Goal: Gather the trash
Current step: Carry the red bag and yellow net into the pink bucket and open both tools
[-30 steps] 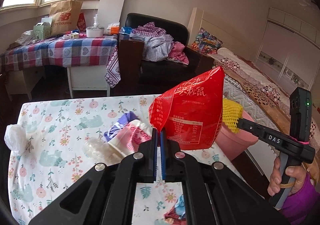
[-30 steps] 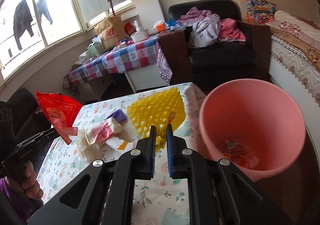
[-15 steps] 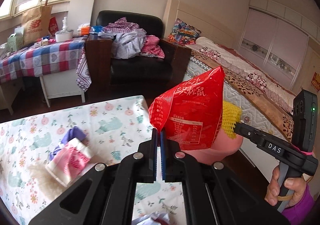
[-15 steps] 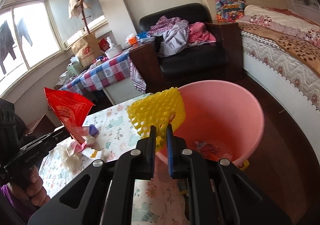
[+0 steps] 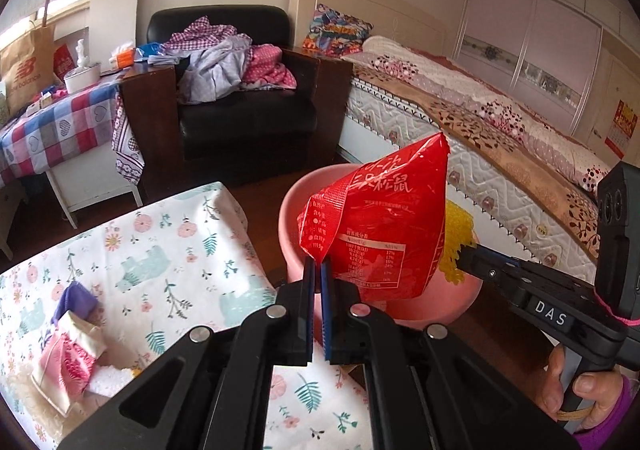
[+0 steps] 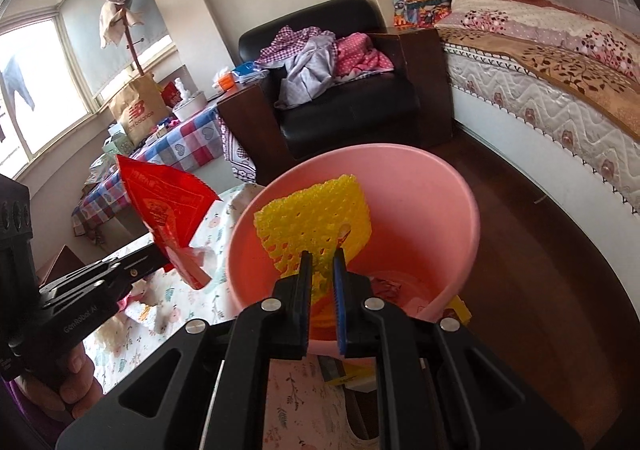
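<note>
Left wrist view shows the left gripper (image 5: pixel 317 270) with its jaws pinched tight on the bottom corner of a red snack bag (image 5: pixel 380 226), which hangs in front of a pink bucket (image 5: pixel 292 210) standing on the floor beside the table (image 5: pixel 172 242). In the right wrist view the right gripper (image 6: pixel 322 270) has its jaws nearly closed on the lower edge of a yellow foam net (image 6: pixel 316 222), held over the bucket's mouth.

The step in hand looks like dropping both pieces into the bucket. To do it well, each piece should hang clear inside the rim before its jaws let go. The net seems well placed, but the red bag looks to sit nearer the table-side rim and probably needs bringing further over the opening, since light packaging can catch the rim or slide onto the floor.

Inside the bucket lies what seems to be a crumpled wrapper (image 6: pixel 386 286), half hidden behind the gripper. More wrappers (image 5: pixel 70 354) remain on the table.
</note>
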`<state>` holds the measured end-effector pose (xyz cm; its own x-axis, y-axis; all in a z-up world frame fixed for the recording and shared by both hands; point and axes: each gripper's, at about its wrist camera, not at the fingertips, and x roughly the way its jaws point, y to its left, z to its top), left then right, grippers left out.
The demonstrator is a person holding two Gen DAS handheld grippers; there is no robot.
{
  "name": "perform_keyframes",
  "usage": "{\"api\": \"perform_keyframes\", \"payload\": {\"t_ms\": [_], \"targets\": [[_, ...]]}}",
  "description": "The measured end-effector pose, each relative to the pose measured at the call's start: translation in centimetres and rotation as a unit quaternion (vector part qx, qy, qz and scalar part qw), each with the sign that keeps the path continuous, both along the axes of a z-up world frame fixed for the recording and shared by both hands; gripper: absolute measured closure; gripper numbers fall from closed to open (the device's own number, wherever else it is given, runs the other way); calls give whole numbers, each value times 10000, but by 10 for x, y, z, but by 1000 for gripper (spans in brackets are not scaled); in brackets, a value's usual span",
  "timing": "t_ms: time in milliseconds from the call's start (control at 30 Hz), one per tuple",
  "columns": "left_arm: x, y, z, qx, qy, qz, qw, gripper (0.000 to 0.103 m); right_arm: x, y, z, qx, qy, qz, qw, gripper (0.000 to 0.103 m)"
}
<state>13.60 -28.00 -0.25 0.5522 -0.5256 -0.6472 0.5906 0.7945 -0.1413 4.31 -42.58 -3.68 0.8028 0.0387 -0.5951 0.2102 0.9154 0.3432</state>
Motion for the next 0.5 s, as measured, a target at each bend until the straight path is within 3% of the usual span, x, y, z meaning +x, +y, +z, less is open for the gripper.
{"api": "perform_keyframes", "payload": {"t_ms": [367, 500], "targets": [[10, -32, -20, 318, 105, -111, 9994, 100, 6, -14, -12, 23, 116, -191, 9997, 93], [12, -36, -26, 342, 143, -89, 9993, 95, 9, -17, -13, 58, 180, -236, 9995, 93]]}}
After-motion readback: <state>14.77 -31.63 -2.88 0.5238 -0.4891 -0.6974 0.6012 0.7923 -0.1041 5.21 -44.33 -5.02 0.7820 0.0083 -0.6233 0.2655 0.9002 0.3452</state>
